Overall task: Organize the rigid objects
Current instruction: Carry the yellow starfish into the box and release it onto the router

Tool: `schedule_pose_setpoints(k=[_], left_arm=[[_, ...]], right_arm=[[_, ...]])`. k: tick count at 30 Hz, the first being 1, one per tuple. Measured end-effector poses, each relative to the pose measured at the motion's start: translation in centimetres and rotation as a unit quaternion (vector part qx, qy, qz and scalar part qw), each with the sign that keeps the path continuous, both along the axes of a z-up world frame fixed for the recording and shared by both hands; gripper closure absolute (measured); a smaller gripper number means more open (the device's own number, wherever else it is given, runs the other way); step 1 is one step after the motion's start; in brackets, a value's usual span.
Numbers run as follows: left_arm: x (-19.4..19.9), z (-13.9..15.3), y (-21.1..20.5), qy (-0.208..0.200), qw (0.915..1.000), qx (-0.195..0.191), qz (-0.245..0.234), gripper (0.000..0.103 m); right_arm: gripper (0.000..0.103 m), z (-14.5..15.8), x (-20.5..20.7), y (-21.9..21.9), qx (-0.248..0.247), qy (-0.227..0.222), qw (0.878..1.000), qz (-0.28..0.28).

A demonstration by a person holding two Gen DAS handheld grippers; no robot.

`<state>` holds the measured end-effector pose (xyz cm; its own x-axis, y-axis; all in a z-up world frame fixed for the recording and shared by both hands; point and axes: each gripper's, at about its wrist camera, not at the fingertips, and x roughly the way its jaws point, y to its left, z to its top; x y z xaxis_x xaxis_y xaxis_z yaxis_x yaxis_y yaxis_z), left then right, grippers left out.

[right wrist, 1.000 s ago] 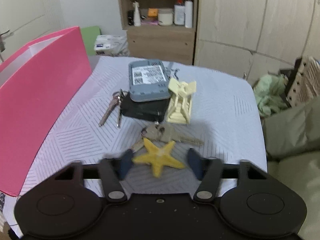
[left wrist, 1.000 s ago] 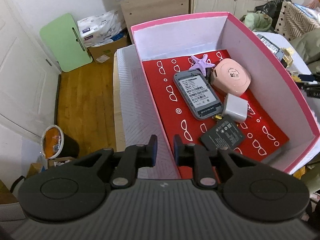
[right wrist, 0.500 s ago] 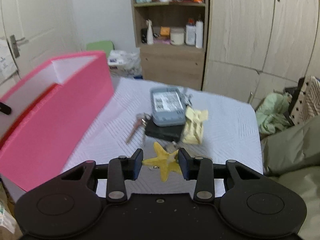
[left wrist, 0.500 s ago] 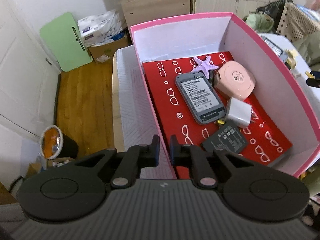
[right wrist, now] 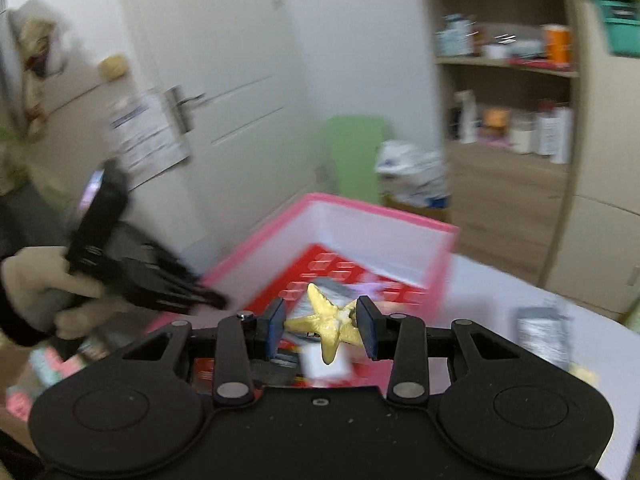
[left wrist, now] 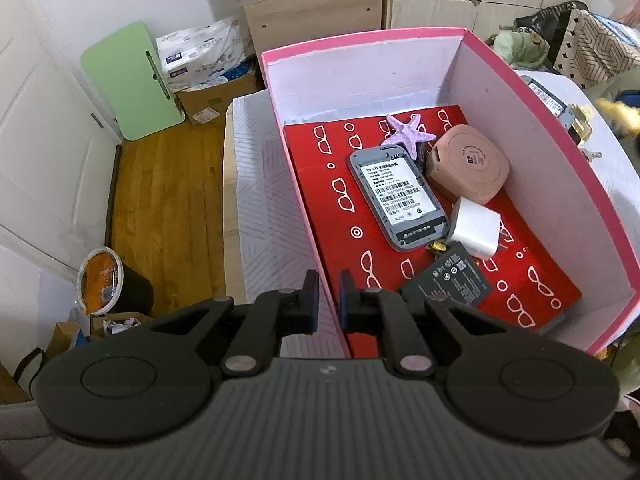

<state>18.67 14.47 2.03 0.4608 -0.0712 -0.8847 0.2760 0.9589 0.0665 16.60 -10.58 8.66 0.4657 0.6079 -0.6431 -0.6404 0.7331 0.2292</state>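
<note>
Fingers of the right hand-held gripper (right wrist: 322,327) pinch a yellow starfish (right wrist: 329,322) by two of its arms, held above the near end of the pink box (right wrist: 376,216). The left hand-held gripper (left wrist: 329,296) is clamped on that box's left wall (left wrist: 300,184), one finger on each side of it. Inside the box, at 12 o'clock from those fingers, a grey router (left wrist: 396,200) lies label up; a purple starfish (left wrist: 406,134) sits beyond it. At 1 o'clock are a pink round case (left wrist: 468,162), a white charger (left wrist: 476,228) and a black battery (left wrist: 448,284). Through the blur of the right view, a gloved hand (right wrist: 36,292), probably the person's left, grips the other tool at 9 o'clock
</note>
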Motion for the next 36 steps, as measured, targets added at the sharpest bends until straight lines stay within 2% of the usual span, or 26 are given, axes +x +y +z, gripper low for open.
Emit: schedule_pose_setpoints(k=[3,7,13,16,21,24,27,30,33,36], left_arm=[[-0.1,0.0,0.1,-0.004,1.0000,-0.005,0.004,0.094],[-0.4,-0.1,0.3,-0.011,0.9998,-0.013,0.008,0.094],[-0.3,-0.1,0.4,-0.012,0.9995,-0.023,0.017,0.094],[-0.4,-0.1,0.6,-0.012,0.9994,-0.027,0.016,0.094],[-0.5,-0.2,0.4,-0.015,0.9995,-0.022,0.016,0.094],[-0.6,-0.1,0.4,-0.015,0.9996,-0.019,0.016,0.094],[-0.6,-0.1,0.4,-0.017,0.9995,-0.019,0.016,0.094],[-0.7,-0.2,0.1,-0.022,0.9996,-0.010,0.013,0.094],[-0.8,-0.3,-0.1,-0.025,0.9996,-0.002,0.010,0.094],[-0.8,-0.3,-0.4,-0.025,0.9996,0.006,0.012,0.094]], right_arm=[[0.060,-0.3,1.7,3.0,-0.006,0.033,0.999,0.017],[0.060,-2.1,5.1,6.5,-0.033,0.062,0.997,0.013],[0.060,-7.4,11.2,8.1,-0.044,0.162,0.984,-0.053],[0.059,-9.2,11.9,8.8,-0.055,0.181,0.980,-0.061],[0.058,-10.5,11.6,10.3,-0.079,0.199,0.974,-0.074],[0.052,-9.8,11.4,9.9,-0.068,0.198,0.974,-0.091],[0.051,-7.9,10.9,8.5,-0.054,0.191,0.976,-0.090],[0.048,-4.9,9.0,6.1,-0.025,0.177,0.980,-0.084],[0.045,-2.8,7.2,4.0,0.011,0.201,0.977,-0.072],[0.045,-1.0,4.9,2.1,0.012,0.196,0.978,-0.070]])
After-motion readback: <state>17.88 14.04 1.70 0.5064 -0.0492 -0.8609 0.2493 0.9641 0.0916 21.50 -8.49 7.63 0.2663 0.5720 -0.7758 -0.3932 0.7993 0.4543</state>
